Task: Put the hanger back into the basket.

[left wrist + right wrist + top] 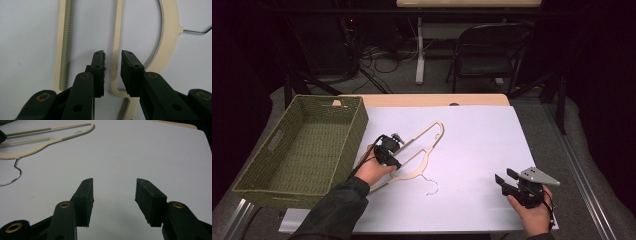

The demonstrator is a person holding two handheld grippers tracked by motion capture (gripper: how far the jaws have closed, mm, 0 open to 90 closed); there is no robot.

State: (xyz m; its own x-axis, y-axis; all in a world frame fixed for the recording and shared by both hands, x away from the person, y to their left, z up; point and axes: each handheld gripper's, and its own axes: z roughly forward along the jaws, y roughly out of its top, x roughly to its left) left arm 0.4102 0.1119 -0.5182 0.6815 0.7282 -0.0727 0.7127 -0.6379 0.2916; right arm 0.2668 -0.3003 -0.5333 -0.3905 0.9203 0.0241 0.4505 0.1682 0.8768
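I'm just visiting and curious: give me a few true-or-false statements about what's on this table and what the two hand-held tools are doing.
1. The hanger lies flat on the white table. True.
2. The green basket holds the hanger. False: the hanger lies on the table beside it.
3. The left gripper has a thin bar of the hanger between its jaws. True.
4. The right gripper grips the hanger's metal hook. False: its jaws stand open over bare table, away from the hook.
5. The hanger is black. False: it is cream-coloured.
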